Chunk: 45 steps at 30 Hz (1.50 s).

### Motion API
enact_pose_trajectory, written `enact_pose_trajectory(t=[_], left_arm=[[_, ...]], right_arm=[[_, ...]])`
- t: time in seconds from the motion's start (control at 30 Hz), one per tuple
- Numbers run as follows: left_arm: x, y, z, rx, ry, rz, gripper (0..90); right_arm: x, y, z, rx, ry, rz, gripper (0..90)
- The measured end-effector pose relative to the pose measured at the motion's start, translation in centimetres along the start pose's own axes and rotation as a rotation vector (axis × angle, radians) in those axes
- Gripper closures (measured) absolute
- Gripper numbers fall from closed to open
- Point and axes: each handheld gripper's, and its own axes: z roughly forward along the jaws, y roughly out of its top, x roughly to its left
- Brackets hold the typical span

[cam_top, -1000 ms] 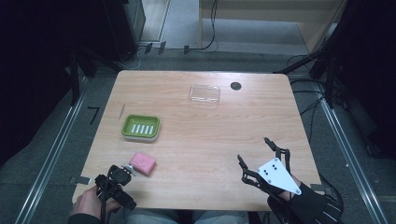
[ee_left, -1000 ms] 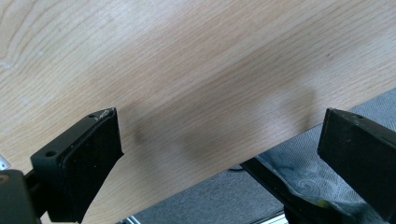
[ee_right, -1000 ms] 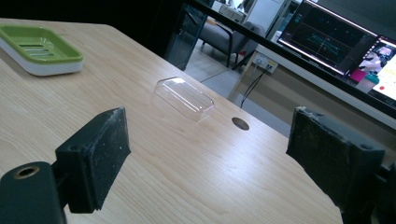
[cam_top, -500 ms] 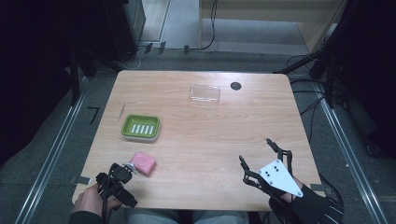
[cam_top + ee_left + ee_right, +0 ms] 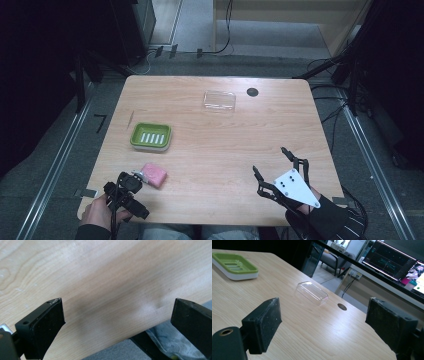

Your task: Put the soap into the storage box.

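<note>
The left hand-held gripper (image 5: pixel 134 186) sits at the near left edge of the bench (image 5: pixel 220 150), jaws apart and empty, just beside the pink soap (image 5: pixel 154 174). Whether a jaw touches the soap cannot be told. The right hand-held gripper (image 5: pixel 272 170) hovers at the near right, jaws wide apart, empty, well apart from every object.

Risks, as judgement:
- The left hand-held gripper points toward the bench edge. A careless swing could knock the soap sideways or off the near edge.
- A hard squeeze may let the soap slip out from between the jaws.
- The clear lid (image 5: pixel 219 100) is light and glossy; a one-sided push from the right hand-held gripper would slide it toward the far edge.

View differences:
- The high view gives the full layout: green dish (image 5: pixel 151 136) at left, soap nearer, lid at far centre beside a dark hole (image 5: pixel 252 92).
- The right gripper view shows the lid's domed shape and a monitor (image 5: pixel 397 261) beyond the bench.
- The left gripper view shows bare wood and the bench edge between the jaws.
</note>
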Motion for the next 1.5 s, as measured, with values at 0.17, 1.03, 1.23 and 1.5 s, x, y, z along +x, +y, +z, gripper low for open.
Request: enact_pose_trajectory(t=[0.17,1.03,1.23,1.5], left_arm=[[-0.3,0.3,-0.1,-0.011,-0.016,-0.012,0.0],[-0.3,3.1,-1.1,-0.043,-0.021,-0.021,0.0],[0.0,3.6,-1.3,-0.048,-0.029,-0.024,0.0],[1.1,4.7,-2.2,-0.087,-0.042,-0.057,0.0]], right_arm=[[0.4,0.3,0.8,0.002,0.033,-0.024,13.2],[0.5,0.5,1.3,0.012,0.048,-0.012,13.2],[0.5,0.5,1.2,0.012,0.042,-0.013,13.3],[0.5,0.5,1.2,0.007,0.041,-0.013,13.2]])
